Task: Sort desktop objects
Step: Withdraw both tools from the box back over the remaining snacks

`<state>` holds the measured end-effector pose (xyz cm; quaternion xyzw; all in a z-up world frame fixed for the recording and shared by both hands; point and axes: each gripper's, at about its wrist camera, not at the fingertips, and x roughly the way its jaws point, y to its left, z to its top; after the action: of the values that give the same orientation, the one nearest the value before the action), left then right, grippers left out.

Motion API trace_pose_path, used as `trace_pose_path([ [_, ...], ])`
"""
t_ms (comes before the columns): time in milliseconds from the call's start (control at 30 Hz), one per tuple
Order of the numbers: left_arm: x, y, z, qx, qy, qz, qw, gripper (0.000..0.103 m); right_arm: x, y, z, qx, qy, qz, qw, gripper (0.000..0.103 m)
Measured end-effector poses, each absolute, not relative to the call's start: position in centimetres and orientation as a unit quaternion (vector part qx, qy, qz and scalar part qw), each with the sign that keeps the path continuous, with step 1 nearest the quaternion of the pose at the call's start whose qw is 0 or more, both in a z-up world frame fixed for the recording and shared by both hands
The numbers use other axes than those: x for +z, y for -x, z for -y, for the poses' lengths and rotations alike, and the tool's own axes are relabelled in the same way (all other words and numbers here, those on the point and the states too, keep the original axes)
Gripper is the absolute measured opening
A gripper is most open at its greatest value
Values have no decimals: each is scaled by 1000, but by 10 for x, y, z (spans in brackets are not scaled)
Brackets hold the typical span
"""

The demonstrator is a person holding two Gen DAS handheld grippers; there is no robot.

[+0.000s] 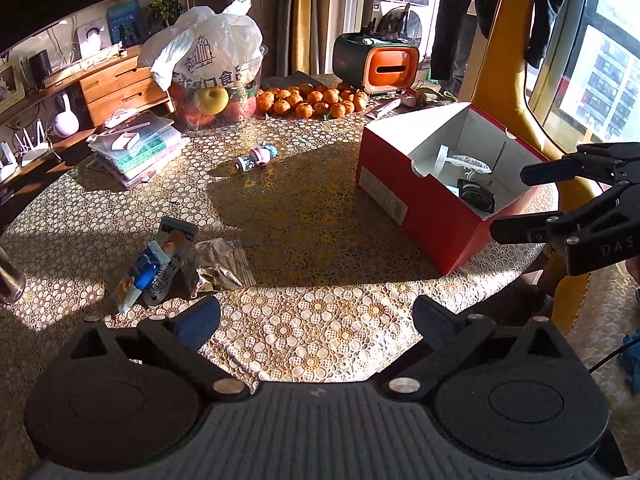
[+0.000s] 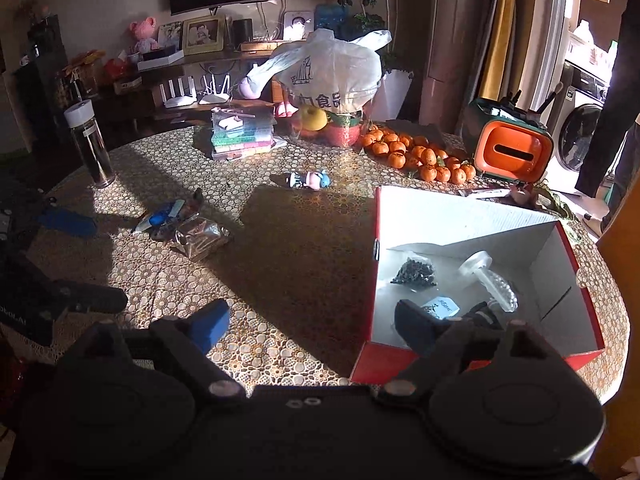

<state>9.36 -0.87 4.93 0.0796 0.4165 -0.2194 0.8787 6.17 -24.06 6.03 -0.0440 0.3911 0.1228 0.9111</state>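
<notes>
box (image 2: 472, 220) already holds a few bits; packets (image 1: 180, 264) and toy (image 1: 256, 158) remain on table (image 1: 304, 232). both grippers (image 1: 316, 312) (image 2: 312, 320) gape wide, empty.

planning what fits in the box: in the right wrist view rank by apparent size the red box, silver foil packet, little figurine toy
1. red box
2. silver foil packet
3. figurine toy, though it lies farther away, so this gap is unsure.

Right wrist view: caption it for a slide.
Open right tool hovers beside red cardboard box on lace-covered table.
</notes>
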Motion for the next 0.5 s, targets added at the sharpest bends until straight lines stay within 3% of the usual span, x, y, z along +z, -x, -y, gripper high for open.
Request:
trace_pose_path([
  [500,27,-101,-73,-159,-25,-439,884,103,38,-84,169,185,67,-402,894,90],
])
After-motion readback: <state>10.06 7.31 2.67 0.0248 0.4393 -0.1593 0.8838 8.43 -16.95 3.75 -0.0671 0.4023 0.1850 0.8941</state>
